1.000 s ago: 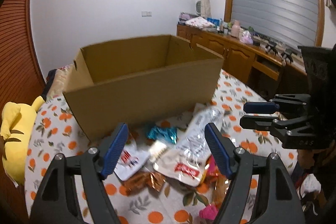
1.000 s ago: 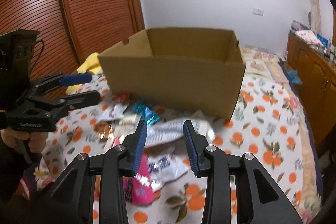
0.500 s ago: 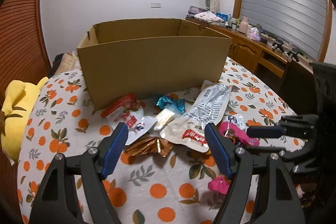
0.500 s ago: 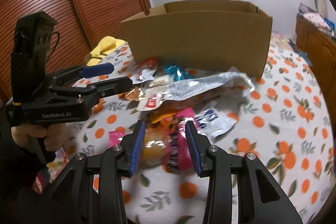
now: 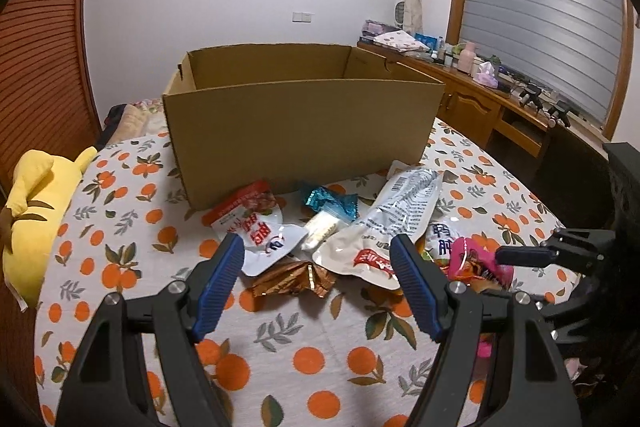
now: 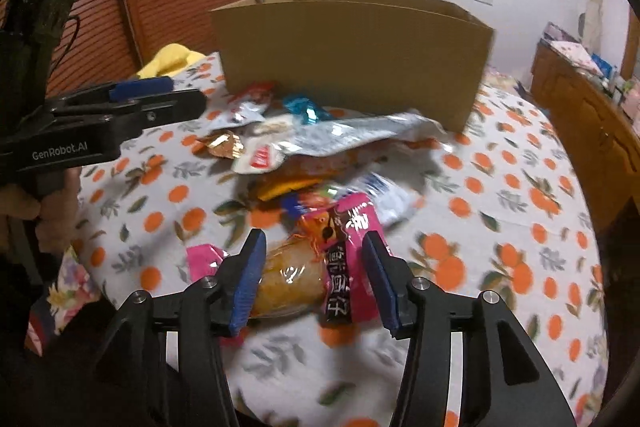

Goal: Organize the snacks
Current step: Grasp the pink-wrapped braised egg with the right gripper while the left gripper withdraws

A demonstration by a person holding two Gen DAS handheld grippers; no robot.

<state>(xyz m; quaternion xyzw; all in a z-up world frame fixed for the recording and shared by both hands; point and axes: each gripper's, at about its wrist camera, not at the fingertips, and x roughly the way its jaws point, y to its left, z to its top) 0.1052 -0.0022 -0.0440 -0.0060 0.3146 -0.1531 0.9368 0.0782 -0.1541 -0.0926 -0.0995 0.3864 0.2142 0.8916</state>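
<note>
The right gripper (image 6: 314, 277) has dropped low, jaws wide around a pink packet (image 6: 348, 263), not yet gripping. The left gripper (image 5: 318, 285) hangs open and empty; the box (image 5: 300, 123) awaits its first snack.

A yellow plush toy (image 5: 30, 211) lies at the bench's (image 5: 312, 355) left edge. Far right, a wooden sideboard (image 5: 480, 99) carries a pink bottle (image 5: 467, 55) and folded cloths (image 5: 396, 38) beneath a grey roller shutter (image 5: 540, 7).

Mixed snack packets (image 5: 360, 227) lie heaped before the open, upright cardboard box (image 5: 300, 123).
</note>
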